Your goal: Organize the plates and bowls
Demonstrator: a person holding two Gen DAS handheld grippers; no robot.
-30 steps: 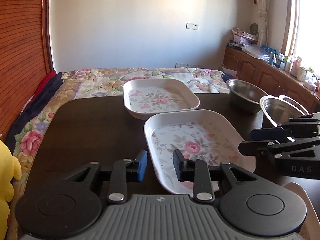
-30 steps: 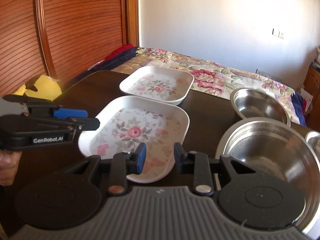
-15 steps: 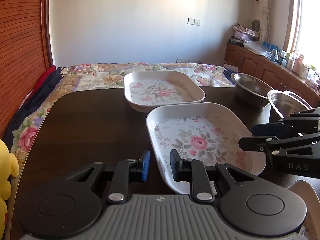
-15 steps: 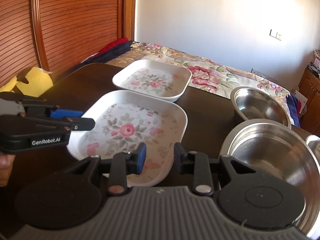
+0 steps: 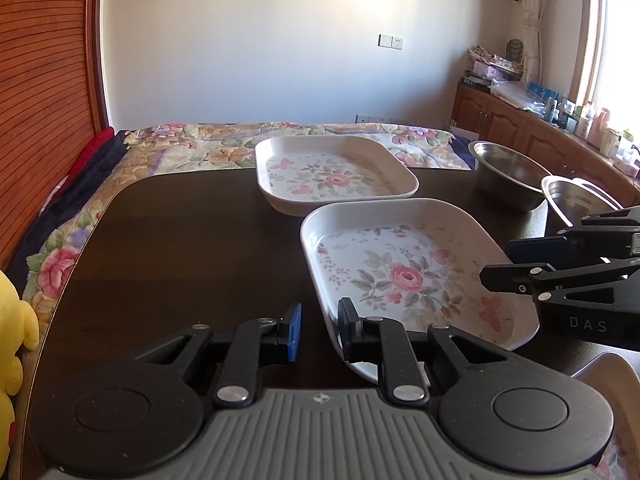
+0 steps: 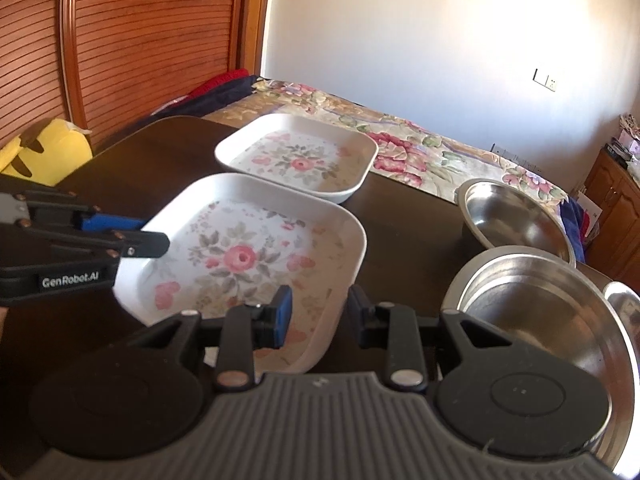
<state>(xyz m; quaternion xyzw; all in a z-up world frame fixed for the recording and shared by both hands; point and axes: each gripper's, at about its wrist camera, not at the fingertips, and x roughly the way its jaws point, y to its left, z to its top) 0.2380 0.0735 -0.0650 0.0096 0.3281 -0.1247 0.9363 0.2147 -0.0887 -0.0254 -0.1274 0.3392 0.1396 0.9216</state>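
Narrowed over the last half second: jaws of the left hand-held gripper (image 5: pixel 320 320), now with only a small gap, closing in on the near-left corner rim of the nearer white rectangular plate with the pink rose print (image 5: pixel 400 276). Rim between the two fingers, blue pad outside and black finger over the plate's inside, a strip of dark counter visible between pad and rim, so no firm grip to be seen.

Unchanged from a second ago: right hand-held gripper (image 6: pixel 320 308), jaws partly open, straddling the near-right corner rim of the same plate, blue pad above the floral inside, the other finger outside the edge, nothing clamped.

Nearer plate flat on the dark brown glossy counter (image 5: pixel 180 248), towards its near right part. Just to the right, a large round stainless-steel bowl (image 6: pixel 532 312), with the rim of another steel dish (image 6: pixel 624 308) at the far right edge of the right wrist view.

Behind the nearer plate, close to it but apart, a second white rectangular plate with the same rose print (image 5: pixel 332 178) at the counter's far edge. Right of that, a smaller stainless-steel bowl (image 6: pixel 512 216), tilted.

Beyond the counter, a bed with a floral cover (image 5: pixel 200 148); at the left, a yellow plush toy (image 5: pixel 12 328) and a slatted wooden panel (image 6: pixel 140 40).
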